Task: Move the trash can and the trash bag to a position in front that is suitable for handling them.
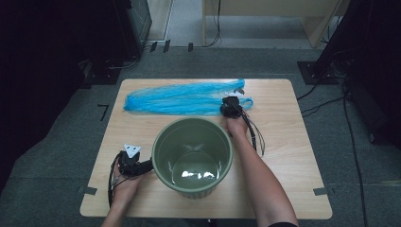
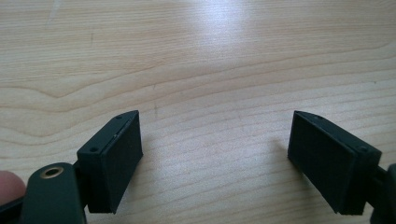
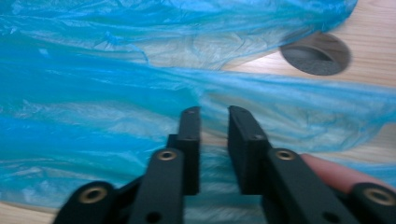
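So the blue plastic bag (image 1: 189, 98) is laid out flat along the upper part of the worktop (image 1: 293, 156), its long axis running left to right across the high view, from the upper left of the wood to just right of centre. The right tool (image 1: 230, 106) is parked right at the bag's right-hand end, where the handle loops are seen, so that end is clearly the one being gone for. In the right gripper view the bag (image 3: 116, 93) sits straight ahead of and under the right tool (image 3: 214, 116), with crinkled film spread to the left and right of the tips. The jaws are nearly together, a narrow gap left between them; whether any film is actually pinched in there can't be told, it's too blurry.

The green bin (image 1: 192, 156) is stood upright in the lower middle of the high view, just below the bag and between the two hands, mouth open and nothing in it. The left tool (image 1: 134, 164) is held low left of the frame, just beside the bin's wall. In the left gripper view its jaws are spread wide apart over bare wood (image 2: 201, 56), nothing between them.

Best guess: the bag has to be lifted by that right end and brought down-frame to the bin, so the right hand is the nearer one by far.
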The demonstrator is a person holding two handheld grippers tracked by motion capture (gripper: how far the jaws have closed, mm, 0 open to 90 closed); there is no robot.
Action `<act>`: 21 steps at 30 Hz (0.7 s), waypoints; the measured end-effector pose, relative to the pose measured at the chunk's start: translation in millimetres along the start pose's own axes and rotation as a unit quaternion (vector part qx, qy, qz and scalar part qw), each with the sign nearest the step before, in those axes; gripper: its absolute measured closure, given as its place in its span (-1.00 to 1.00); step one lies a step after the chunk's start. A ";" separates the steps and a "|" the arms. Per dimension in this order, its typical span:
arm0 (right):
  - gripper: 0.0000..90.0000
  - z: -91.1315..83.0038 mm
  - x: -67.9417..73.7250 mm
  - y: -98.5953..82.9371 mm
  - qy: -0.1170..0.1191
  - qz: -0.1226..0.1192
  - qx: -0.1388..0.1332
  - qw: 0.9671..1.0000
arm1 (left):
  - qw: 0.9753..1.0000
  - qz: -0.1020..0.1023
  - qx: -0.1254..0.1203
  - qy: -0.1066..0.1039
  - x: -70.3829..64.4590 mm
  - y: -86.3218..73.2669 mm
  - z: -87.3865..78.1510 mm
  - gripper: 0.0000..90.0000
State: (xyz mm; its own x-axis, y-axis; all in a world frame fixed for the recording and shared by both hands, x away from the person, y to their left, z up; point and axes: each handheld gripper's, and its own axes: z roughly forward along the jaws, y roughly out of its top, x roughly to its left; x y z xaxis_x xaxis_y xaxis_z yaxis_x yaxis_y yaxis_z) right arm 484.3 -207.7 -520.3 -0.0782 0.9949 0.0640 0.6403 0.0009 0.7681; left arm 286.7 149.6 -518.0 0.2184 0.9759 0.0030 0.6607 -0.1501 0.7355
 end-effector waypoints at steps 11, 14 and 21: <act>0.66 -40.0 -54.2 -29.5 -0.009 -0.022 0.000 1.000 | 1.000 0.001 0.000 -0.001 -0.8 0.4 0.3 -0.62; 0.61 -57.2 -75.8 -42.3 -0.012 -0.014 0.000 1.000 | 1.000 0.000 0.000 0.001 -1.3 0.2 0.2 -0.62; 0.53 -85.1 -126.6 -62.5 -0.108 -0.016 -0.004 0.994 | 1.000 -0.001 0.000 0.001 -1.4 0.2 0.2 -0.62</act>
State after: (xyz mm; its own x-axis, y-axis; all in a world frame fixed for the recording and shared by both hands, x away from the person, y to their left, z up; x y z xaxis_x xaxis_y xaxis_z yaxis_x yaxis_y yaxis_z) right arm 389.1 -342.3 -522.3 0.0674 0.9929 -0.0978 0.6332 0.0332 0.7732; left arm 286.6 148.1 -518.0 0.2149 0.9766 0.0030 0.6616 -0.1479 0.7351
